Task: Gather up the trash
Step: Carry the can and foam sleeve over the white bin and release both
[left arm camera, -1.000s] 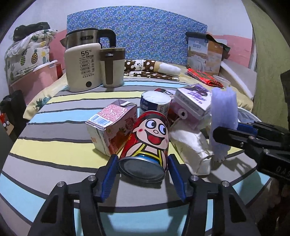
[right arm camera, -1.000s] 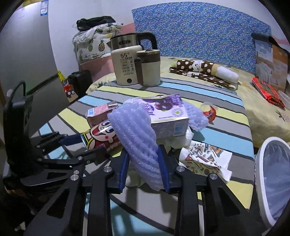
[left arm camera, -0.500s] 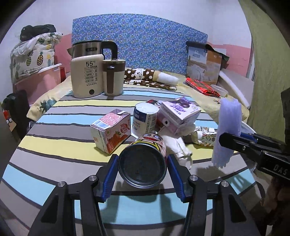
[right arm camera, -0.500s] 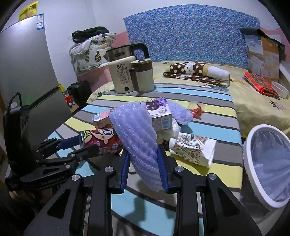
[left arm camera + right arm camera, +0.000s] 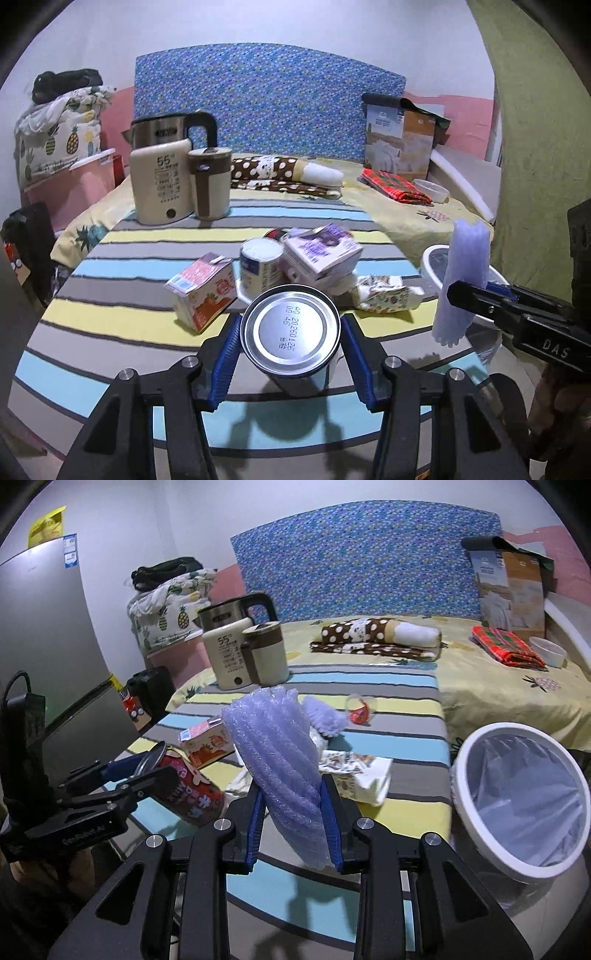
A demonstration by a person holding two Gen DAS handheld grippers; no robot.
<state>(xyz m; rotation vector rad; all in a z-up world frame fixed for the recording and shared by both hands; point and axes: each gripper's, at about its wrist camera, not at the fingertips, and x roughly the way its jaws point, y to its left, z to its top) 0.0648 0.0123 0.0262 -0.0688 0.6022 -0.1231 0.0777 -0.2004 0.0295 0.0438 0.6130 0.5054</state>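
Observation:
My left gripper (image 5: 290,354) is shut on a red cartoon can (image 5: 290,334). The can hangs above the striped table (image 5: 110,332) with its silver bottom facing the left wrist camera. In the right wrist view the same can (image 5: 192,794) tilts in the left gripper (image 5: 140,771) at the lower left. My right gripper (image 5: 291,794) is shut on a roll of lilac foam wrap (image 5: 273,746), which stands upright between the blue pads. A white bin (image 5: 460,786) with a clear liner stands off the table's right edge, close to the foam.
On the table lie a pink strawberry carton (image 5: 203,291), a white tub (image 5: 260,266), a purple carton (image 5: 321,254) and a crumpled patterned wrapper (image 5: 384,297). A kettle (image 5: 162,184) and a mug (image 5: 212,184) stand at the far side. A bed lies beyond.
The can has come up off the table and tipped until its bottom faces the left camera. Both grippers have drawn back from the pile, and the foam has moved nearer the bin.

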